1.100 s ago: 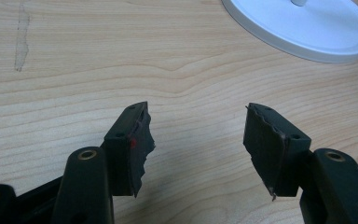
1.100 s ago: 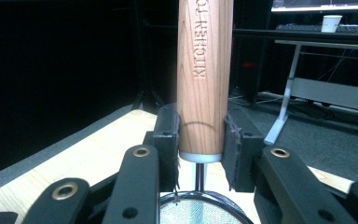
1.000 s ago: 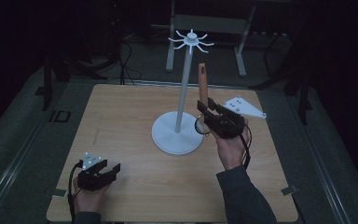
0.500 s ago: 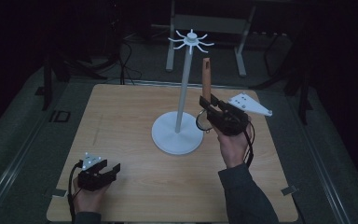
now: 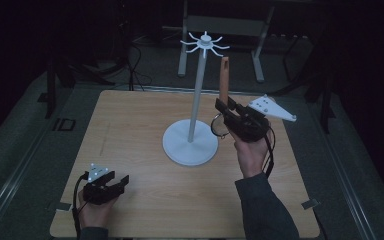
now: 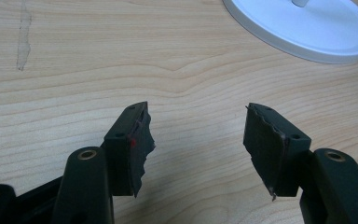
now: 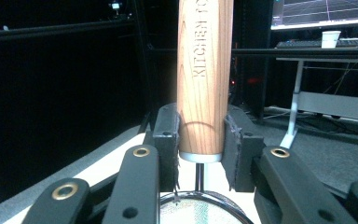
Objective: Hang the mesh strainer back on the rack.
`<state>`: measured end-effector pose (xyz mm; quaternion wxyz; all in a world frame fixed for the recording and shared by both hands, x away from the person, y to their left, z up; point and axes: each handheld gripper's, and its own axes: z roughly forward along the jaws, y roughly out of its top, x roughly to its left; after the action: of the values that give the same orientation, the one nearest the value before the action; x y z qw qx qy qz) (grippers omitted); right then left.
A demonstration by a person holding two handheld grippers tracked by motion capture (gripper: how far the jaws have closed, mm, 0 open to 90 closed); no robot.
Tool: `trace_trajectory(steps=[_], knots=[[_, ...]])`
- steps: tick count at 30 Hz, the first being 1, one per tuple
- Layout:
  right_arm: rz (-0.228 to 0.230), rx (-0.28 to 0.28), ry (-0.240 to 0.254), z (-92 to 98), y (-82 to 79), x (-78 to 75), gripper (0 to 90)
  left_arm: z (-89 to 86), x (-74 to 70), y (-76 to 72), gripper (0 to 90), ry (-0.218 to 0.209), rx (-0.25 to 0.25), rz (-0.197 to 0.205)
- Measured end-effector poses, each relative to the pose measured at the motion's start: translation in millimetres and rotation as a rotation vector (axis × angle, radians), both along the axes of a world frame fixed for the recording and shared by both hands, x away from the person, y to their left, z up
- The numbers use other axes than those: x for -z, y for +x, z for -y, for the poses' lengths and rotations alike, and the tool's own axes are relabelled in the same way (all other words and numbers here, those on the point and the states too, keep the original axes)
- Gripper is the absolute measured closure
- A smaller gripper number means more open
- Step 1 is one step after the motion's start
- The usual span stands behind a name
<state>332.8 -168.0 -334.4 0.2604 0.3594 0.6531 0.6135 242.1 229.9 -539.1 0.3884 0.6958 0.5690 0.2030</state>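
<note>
Right claw (image 5: 226,111): closed on the wooden handle of a small mesh strainer (image 5: 224,80), handle up, sieve ring hanging below.
Change: lifted higher and nearer the white hook stand (image 5: 196,100) than a second ago; probably heading for a hook.
Left claw (image 5: 111,182): wide open, empty, near the worktop's (image 5: 130,130) front-left corner, unmoved.

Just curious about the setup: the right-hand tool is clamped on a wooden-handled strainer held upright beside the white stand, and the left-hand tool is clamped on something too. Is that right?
Not quite. The left gripper holds nothing; the left gripper view shows its fingers apart over bare wooden table. The rest stands.
</note>
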Motion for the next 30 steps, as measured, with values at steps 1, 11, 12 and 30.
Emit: trace_trajectory(steps=[1, 11, 12, 30], knots=[[-0.002, -0.004, 0.009, 0.4, 0.7, -1.0, 69.5, 0.1, 0.0, 0.0, 41.4, 0.000, 0.000, 0.000], [-0.001, -0.023, 0.029, -2.1, 4.8, -4.7, 69.5, -0.7, -0.3, -0.4, 41.4, -0.002, -0.001, 0.001], [-0.003, -0.025, 0.029, -2.9, 5.6, -5.0, 69.5, -0.7, -0.3, -0.3, 41.4, -0.002, -0.001, 0.000], [-0.043, -0.056, 0.065, -5.5, 18.7, -4.2, 69.5, -0.4, -0.3, 0.2, 41.4, -0.002, 0.000, 0.000]])
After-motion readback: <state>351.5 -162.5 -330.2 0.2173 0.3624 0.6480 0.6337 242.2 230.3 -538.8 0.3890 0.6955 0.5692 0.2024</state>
